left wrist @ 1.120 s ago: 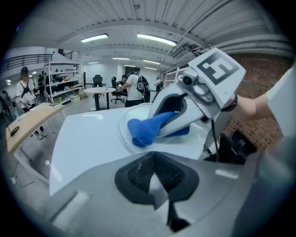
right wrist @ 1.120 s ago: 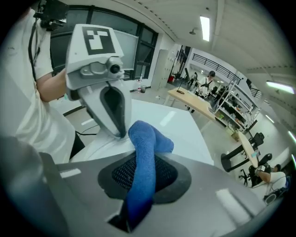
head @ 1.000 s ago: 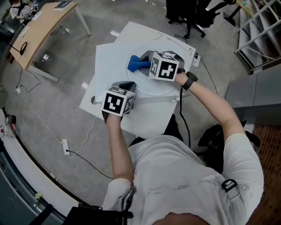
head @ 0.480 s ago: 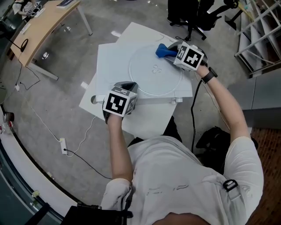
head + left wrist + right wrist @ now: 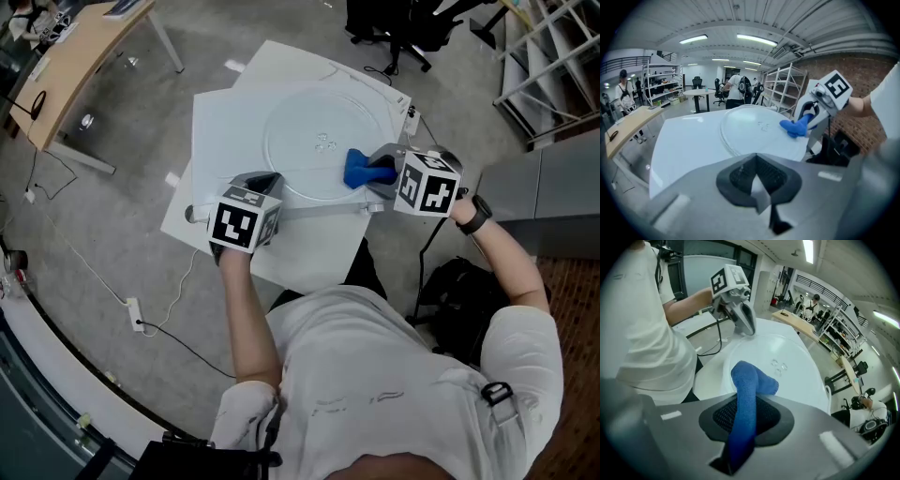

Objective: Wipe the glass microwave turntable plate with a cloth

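Observation:
The round glass turntable plate (image 5: 309,141) lies flat on the white table (image 5: 220,122). A blue cloth (image 5: 359,171) sits on the plate's near right rim, with my right gripper (image 5: 380,174) shut on it. In the right gripper view the cloth (image 5: 747,390) sticks out from between the jaws and bends down onto the plate (image 5: 792,376). My left gripper (image 5: 269,182) is shut and rests low at the plate's near left edge. In the left gripper view the plate (image 5: 750,131) lies ahead of it, with the cloth (image 5: 794,127) and the right gripper (image 5: 809,116) at the plate's right.
A metal bar (image 5: 319,211) runs along the table's front. A black office chair (image 5: 403,23) stands beyond the table, a wooden desk (image 5: 84,66) at far left, metal shelving (image 5: 548,56) at far right. A cable and power strip (image 5: 138,314) lie on the floor.
My right gripper has swept the cloth round the plate, from the middle to the far right rim and then down to the near right rim. The left gripper has stayed put.

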Demonstrator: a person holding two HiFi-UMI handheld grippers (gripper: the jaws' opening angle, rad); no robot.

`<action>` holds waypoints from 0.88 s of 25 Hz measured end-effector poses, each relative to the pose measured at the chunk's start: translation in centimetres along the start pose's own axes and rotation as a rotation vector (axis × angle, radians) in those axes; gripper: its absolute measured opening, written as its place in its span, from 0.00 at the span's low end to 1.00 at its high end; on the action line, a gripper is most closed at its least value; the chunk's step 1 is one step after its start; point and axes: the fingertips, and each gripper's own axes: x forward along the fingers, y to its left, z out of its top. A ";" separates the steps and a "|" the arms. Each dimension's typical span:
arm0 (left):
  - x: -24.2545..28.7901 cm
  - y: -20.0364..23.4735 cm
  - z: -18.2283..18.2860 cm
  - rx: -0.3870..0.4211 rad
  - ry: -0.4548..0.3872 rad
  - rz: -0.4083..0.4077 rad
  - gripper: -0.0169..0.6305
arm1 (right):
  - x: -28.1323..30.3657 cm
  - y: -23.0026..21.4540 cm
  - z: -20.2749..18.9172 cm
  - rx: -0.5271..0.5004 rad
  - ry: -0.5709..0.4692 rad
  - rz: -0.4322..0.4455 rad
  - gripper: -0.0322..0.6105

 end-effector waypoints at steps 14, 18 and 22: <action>0.2 -0.2 0.1 0.002 0.014 -0.011 0.03 | 6.5 -7.2 12.7 0.154 -0.262 -0.031 0.16; 0.6 0.7 0.0 0.021 0.003 0.017 0.03 | 6.0 -12.8 9.7 0.231 -0.217 -0.130 0.16; 0.1 -0.2 0.1 0.024 0.009 0.000 0.03 | 3.9 -14.7 3.6 0.290 -0.135 -0.193 0.16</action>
